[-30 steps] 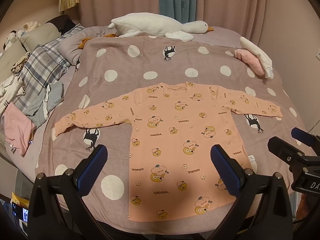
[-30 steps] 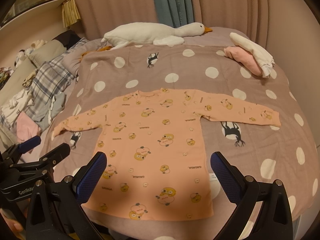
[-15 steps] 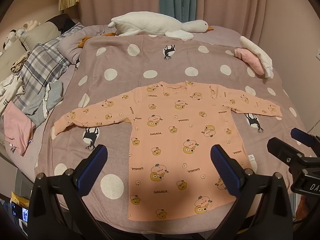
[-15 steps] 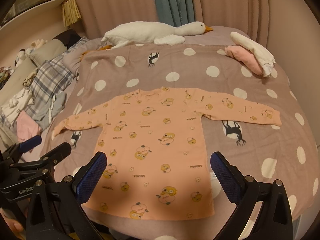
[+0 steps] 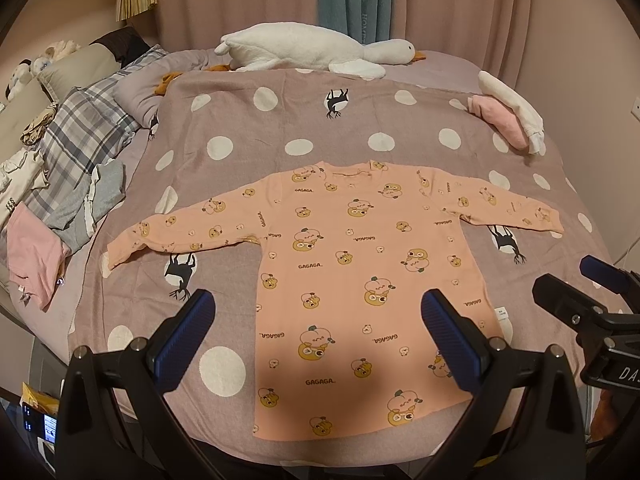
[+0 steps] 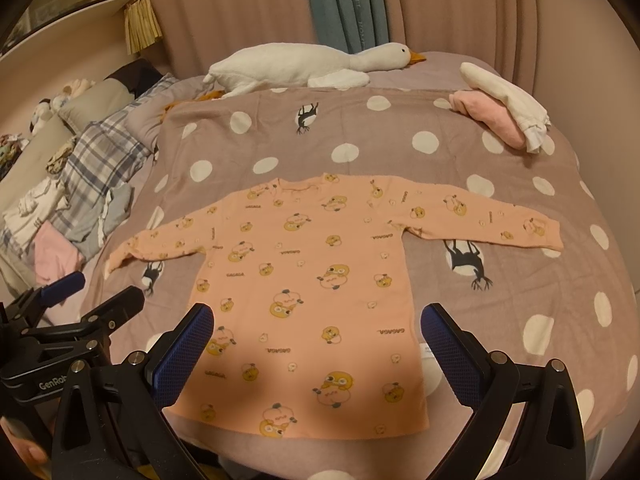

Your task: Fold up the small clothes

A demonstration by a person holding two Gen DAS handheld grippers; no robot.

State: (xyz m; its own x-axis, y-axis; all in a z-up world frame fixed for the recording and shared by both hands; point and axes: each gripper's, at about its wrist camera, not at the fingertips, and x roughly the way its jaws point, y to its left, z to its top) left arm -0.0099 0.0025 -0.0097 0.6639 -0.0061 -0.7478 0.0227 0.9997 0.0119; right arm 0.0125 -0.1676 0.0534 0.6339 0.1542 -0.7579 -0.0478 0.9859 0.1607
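Nothing has shifted: both the left tool (image 5: 318,322) and right tool (image 6: 318,338) hover spread over the peach long-sleeved shirt (image 5: 360,280), lying flat, sleeves outstretched, on the polka-dot bed (image 5: 248,128).

Matt soft cloth shirt (image 5: 360,280) on a matt woven blanket (image 5: 256,136); fluffy plush goose (image 5: 304,50) behind

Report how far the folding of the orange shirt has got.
Done: the orange shirt lies spread flat on the polka-dot blanket, both sleeves out. In hand: nothing; the left gripper and right gripper are open above its hem. Left: every fold. The pink and white clothes in the far right corner look already folded.
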